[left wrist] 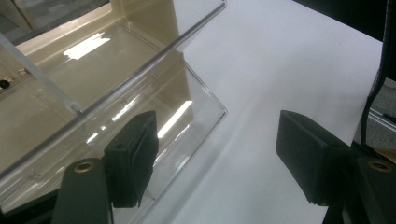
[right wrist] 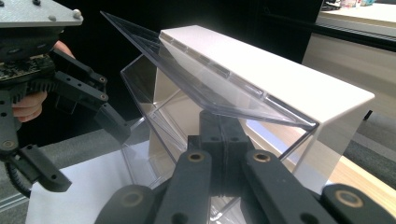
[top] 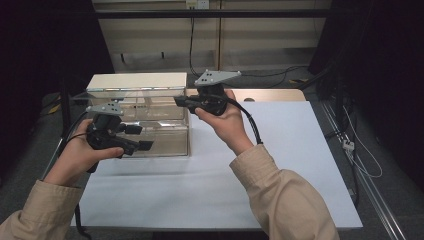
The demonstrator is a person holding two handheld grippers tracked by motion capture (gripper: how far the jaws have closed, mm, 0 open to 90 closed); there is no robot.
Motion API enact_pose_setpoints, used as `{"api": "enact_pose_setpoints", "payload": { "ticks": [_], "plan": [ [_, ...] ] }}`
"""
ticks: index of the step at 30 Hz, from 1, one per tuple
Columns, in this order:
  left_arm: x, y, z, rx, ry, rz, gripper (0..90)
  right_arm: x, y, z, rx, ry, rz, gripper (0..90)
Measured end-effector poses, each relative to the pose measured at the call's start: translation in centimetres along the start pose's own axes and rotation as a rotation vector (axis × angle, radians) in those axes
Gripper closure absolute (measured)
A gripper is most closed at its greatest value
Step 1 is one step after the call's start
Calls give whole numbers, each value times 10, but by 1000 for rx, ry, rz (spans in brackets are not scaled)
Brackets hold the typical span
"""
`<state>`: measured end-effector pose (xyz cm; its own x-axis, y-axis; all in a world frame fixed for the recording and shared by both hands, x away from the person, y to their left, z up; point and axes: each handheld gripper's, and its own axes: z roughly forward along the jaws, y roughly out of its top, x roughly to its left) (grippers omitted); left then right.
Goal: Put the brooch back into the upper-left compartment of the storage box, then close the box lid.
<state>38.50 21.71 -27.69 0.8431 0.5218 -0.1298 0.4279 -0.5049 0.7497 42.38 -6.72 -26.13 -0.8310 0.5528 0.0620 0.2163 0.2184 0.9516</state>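
A clear plastic case (top: 150, 125) with a white back and top (top: 135, 80) stands at the table's left rear. Its clear hinged lid (top: 130, 92) is tilted up at the front. My right gripper (top: 177, 101) is shut, and its tips sit right under the lid's raised edge (right wrist: 196, 79); in its own view the closed jaws of the right gripper (right wrist: 219, 126) point into the case's opening. My left gripper (top: 142, 137) hovers open in front of the case's front wall (left wrist: 93, 70). Between the spread jaws of the left gripper (left wrist: 219, 158) is nothing but table. It also appears in the right gripper view, as the left gripper (right wrist: 81, 151).
A white sheet (top: 280, 165) covers the table, with bare room to the right of the case and in front of it. A wooden strip (top: 270, 94) runs behind. Cables (top: 250, 122) trail from the grippers. Dark surroundings and a metal rail (top: 370, 185) flank the table.
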Motion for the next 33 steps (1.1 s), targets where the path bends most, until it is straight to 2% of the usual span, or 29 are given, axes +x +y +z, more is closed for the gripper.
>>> {"api": "enact_pose_setpoints", "payload": {
  "ticks": [15, 19, 33],
  "plan": [
    [-4, -15, 11, -1, -26, 2, 217, -1, -10, 0, 12, 0, 8, 900],
    [-5, -19, 14, -5, -32, -5, 212, -2, -15, 1, 17, -1, 14, 900],
    [-7, -26, 23, -8, -32, 9, 203, -3, -22, 0, 19, -2, 8, 900]
  ]
}}
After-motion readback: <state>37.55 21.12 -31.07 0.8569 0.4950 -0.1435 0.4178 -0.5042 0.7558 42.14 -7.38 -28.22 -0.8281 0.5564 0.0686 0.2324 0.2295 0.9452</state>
